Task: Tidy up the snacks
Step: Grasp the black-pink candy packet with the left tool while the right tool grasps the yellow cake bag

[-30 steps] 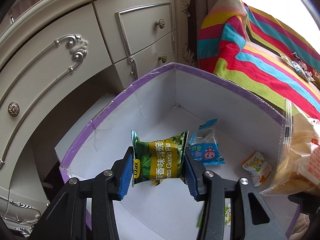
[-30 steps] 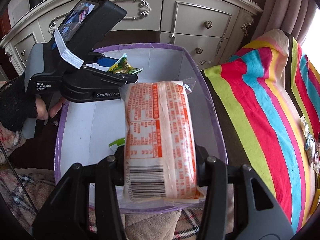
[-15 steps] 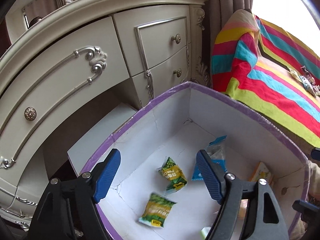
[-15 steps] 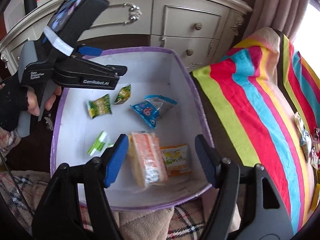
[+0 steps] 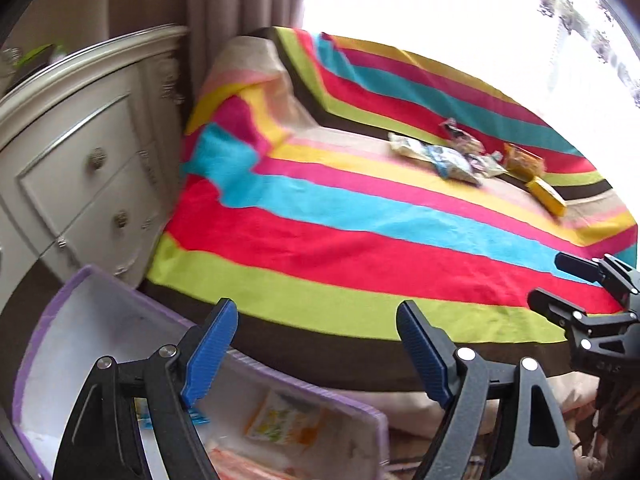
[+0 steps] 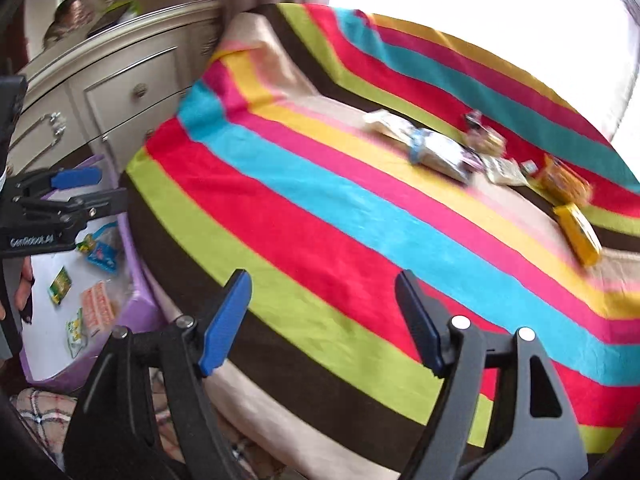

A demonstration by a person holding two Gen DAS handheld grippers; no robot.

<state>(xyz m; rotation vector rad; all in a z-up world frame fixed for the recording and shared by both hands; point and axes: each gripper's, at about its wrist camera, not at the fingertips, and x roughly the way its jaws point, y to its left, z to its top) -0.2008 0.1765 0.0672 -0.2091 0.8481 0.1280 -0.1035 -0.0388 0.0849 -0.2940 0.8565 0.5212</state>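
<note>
My left gripper (image 5: 316,312) hangs over the purple-rimmed white box's (image 5: 100,280) near corner and the bed edge; its jaws are opening with nothing between them. My right gripper (image 6: 322,280) is over the striped blanket (image 6: 360,240), jaws also opening and empty. In the box lie an orange-printed bread pack (image 6: 98,312), a green packet (image 6: 60,290), a blue packet (image 6: 102,254) and a yellow-white packet (image 5: 284,424). Far across the bed sits a cluster of loose snacks (image 6: 440,152) with an orange pack (image 6: 564,180) and a yellow box (image 6: 580,232).
A cream carved dresser (image 5: 80,176) stands left of the bed, with brown curtains (image 5: 208,20) behind it. A bright window glares at the upper right. Plaid cloth (image 6: 44,412) lies below the box. A hand (image 6: 22,292) holds the left gripper.
Both grippers let go of their snacks, the green packet and the bread pack, into the box. Both then swung right, from the box towards the bed, with jaws spread wide.
</note>
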